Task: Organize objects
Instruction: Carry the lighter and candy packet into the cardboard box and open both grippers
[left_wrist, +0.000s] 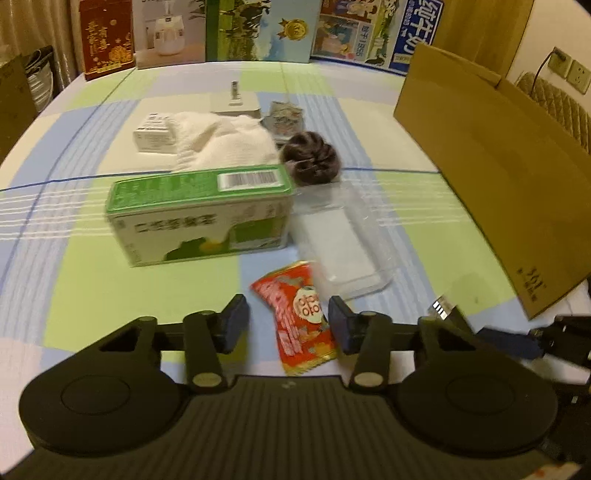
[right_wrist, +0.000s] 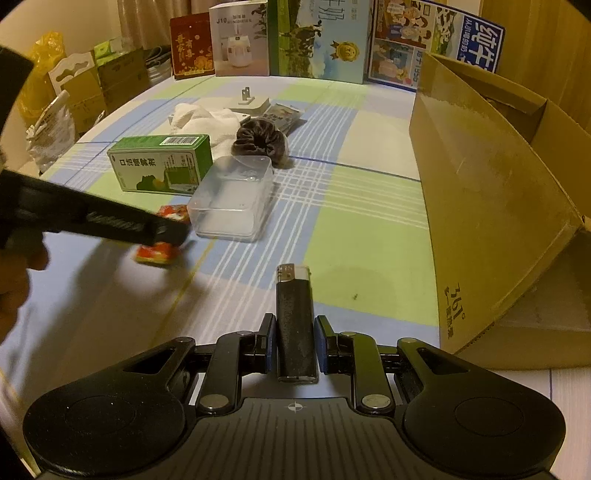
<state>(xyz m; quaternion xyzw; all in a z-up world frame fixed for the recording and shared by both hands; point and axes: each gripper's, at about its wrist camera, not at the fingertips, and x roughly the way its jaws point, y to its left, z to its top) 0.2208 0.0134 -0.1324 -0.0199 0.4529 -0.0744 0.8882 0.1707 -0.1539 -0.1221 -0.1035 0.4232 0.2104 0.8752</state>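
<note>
- Right gripper (right_wrist: 294, 345): jaws clamped on black lighter (right_wrist: 295, 317), long axis pointing straight ahead.
- Left gripper (left_wrist: 289, 321): jaws apart, straddling red snack packet (left_wrist: 299, 317), not yet pinching.

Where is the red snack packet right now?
The red snack packet lies on the checked tablecloth between the fingers of the left tongs, just in front of the clear plastic box and the green carton.
</note>
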